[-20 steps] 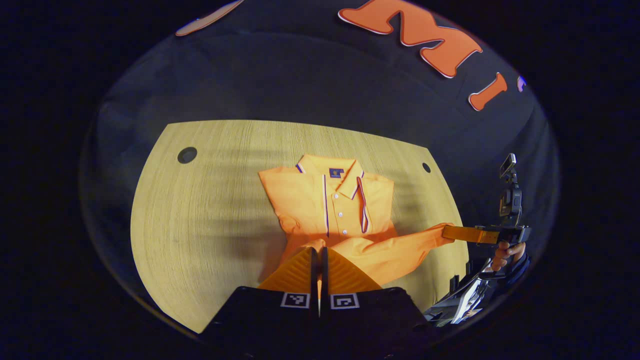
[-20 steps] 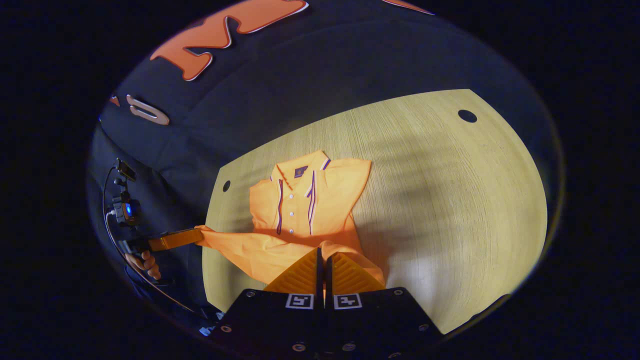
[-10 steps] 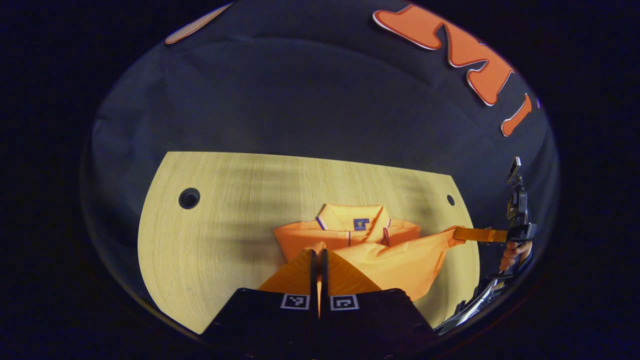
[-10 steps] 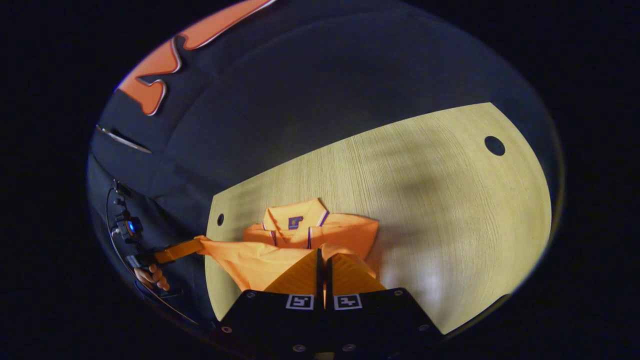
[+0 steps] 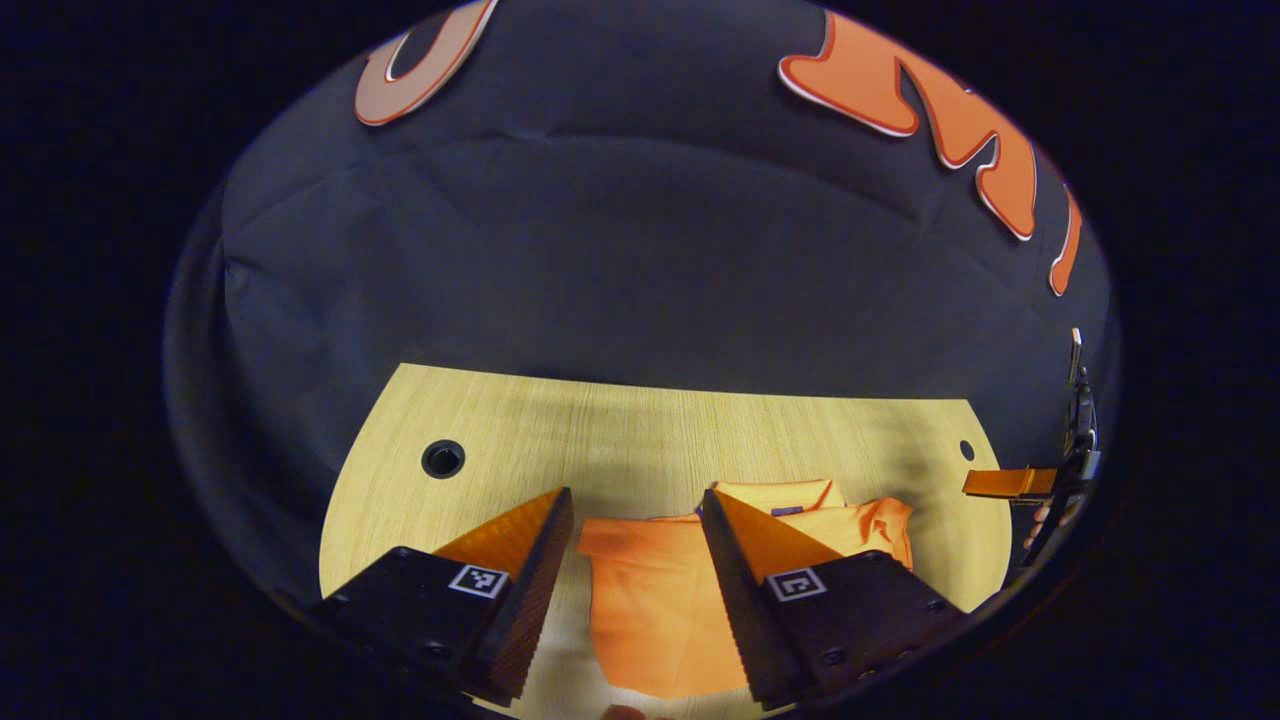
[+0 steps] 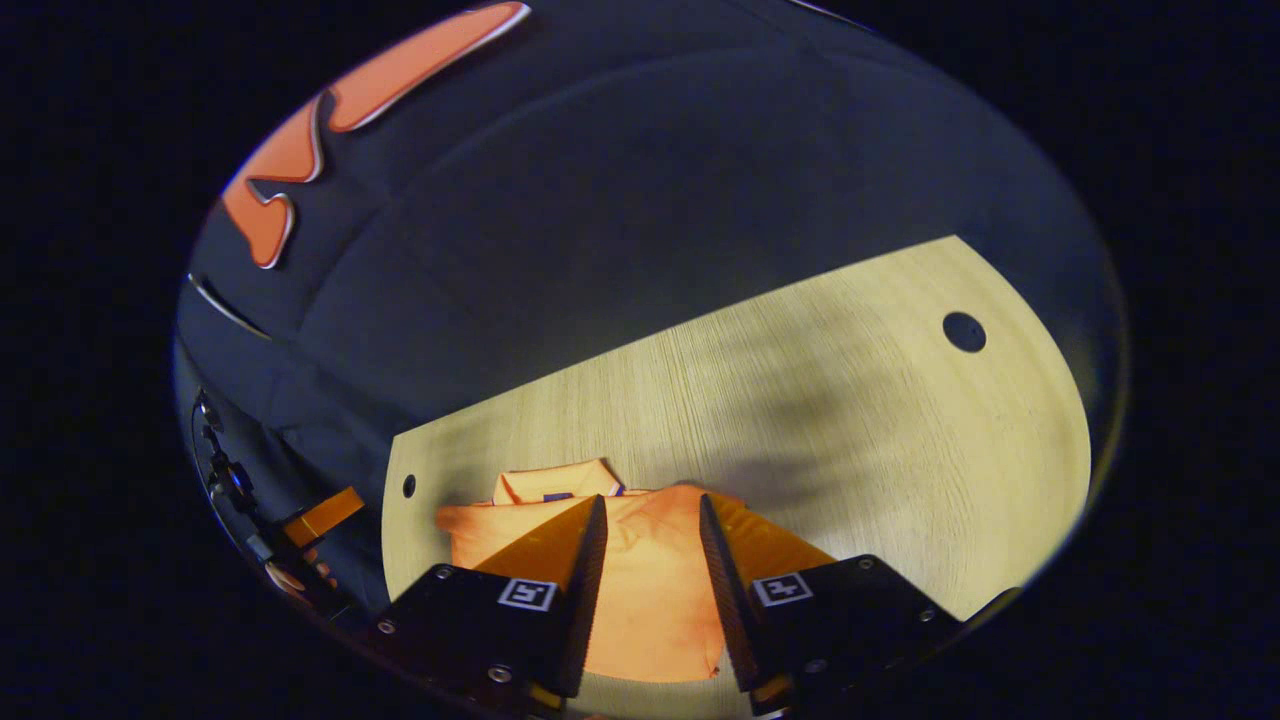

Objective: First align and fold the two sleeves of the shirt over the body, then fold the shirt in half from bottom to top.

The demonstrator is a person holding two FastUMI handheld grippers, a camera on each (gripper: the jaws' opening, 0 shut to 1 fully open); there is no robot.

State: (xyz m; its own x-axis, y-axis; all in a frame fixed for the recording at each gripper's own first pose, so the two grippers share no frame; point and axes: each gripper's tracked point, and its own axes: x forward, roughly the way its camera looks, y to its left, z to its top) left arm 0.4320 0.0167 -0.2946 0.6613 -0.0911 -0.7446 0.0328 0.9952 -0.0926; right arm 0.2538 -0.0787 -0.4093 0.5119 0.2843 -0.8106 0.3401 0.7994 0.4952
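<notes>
The orange shirt (image 5: pixel 650 600) lies folded on the wooden table (image 5: pixel 600 440), its lower half laid over the chest, with the collar (image 5: pixel 778 494) peeking out at the far edge. In the left gripper view my left gripper (image 5: pixel 633 497) stands open just above the folded cloth, nothing between its fingers. In the right gripper view my right gripper (image 6: pixel 651 502) is open too, over the same shirt (image 6: pixel 650 600), whose collar (image 6: pixel 555 482) shows beyond the left finger. The right gripper (image 5: pixel 1000 483) also appears far right in the left gripper view. The left gripper (image 6: pixel 320 512) appears far left in the right gripper view.
The table has a large round hole (image 5: pixel 442 458) at the left and a small one (image 5: pixel 966 450) at the right. In the right gripper view a hole (image 6: pixel 964 331) sits far right. Bare wood (image 6: pixel 850 450) stretches beside the shirt; the black cloth wall stands behind.
Both grippers carried the shirt's bottom hem up over the body toward the collar, then opened and let it go. The hem now rests on the chest.
</notes>
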